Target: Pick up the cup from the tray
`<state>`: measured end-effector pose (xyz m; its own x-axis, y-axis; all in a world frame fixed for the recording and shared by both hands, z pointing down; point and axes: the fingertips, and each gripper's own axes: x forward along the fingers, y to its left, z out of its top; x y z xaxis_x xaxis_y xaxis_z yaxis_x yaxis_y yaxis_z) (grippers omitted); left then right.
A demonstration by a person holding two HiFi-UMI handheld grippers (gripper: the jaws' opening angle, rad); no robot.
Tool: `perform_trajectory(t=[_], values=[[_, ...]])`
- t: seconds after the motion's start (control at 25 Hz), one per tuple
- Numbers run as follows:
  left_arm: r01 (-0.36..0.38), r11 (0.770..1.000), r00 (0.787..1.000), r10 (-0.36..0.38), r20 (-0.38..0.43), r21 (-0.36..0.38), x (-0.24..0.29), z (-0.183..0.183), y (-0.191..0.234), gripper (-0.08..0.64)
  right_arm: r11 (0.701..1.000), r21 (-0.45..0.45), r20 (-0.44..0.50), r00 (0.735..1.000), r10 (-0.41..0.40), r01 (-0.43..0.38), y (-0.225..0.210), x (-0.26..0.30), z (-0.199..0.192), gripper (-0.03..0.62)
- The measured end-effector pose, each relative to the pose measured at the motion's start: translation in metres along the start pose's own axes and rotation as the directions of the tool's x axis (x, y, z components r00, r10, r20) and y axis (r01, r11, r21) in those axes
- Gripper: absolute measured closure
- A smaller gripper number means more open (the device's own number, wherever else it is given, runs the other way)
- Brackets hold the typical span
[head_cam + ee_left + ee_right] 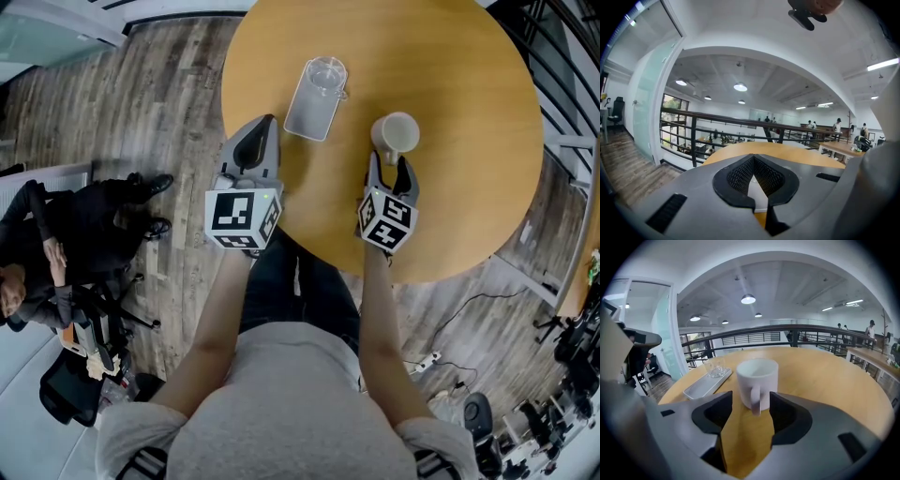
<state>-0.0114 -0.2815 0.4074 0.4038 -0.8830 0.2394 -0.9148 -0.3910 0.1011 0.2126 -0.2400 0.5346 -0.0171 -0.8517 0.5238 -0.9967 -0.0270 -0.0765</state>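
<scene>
- On the table (469,206), your right gripper (751,404) sits open, mug (757,376) handle loose between its jaws.
- Your left gripper (753,159) is closed, empty.

A white cup (397,133) with a handle is seen standing upright on the round wooden table (469,141), just right of centre in the upper half of the head view. Its handle is turned toward the lower edge of the frame. The cup is set apart from the pale rectangular tray (306,114), which lies slantwise to its left at upper centre. A clear glass (327,75) is stood at the tray's upper end.
</scene>
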Motion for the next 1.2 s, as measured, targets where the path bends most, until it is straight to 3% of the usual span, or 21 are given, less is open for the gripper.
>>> perform_trajectory(t=[0.12, 0.28, 0.56, 0.96, 1.08, 1.2], values=[[-0.007, 1.000, 1.000, 0.007, 0.005, 0.006, 0.001, 0.003, 0.000, 0.554, 1.000, 0.031, 0.060, 0.998, -0.001, -0.001, 0.000, -0.018, 0.017, 0.380], [0.010, 1.000, 0.999, -0.011, 0.040, 0.019, -0.001, 0.015, -0.003, 0.554, 1.000, -0.006, 0.158, 0.987, 0.008, -0.007, 0.009, -0.044, 0.053, 0.380], [0.015, 1.000, 0.998, -0.017, 0.066, 0.027, -0.002, 0.024, -0.002, 0.554, 0.988, -0.116, 0.243, 0.961, 0.132, -0.106, 0.049, -0.045, 0.102, 0.380], [-0.079, 0.997, 0.992, 0.079, 0.093, -0.001, -0.015, 0.034, 0.034, 0.554, 0.933, -0.153, 0.167, 0.922, 0.349, -0.326, 0.108, -0.008, 0.126, 0.344], [-0.101, 0.995, 0.990, 0.102, 0.097, -0.012, -0.019, 0.034, 0.045, 0.554, 0.913, -0.176, 0.131, 0.911, 0.392, -0.367, 0.124, 0.013, 0.128, 0.328], [-0.114, 0.993, 0.988, 0.116, 0.098, -0.022, -0.022, 0.033, 0.055, 0.554, 0.912, -0.152, 0.100, 0.912, 0.398, -0.381, 0.133, 0.038, 0.124, 0.312]])
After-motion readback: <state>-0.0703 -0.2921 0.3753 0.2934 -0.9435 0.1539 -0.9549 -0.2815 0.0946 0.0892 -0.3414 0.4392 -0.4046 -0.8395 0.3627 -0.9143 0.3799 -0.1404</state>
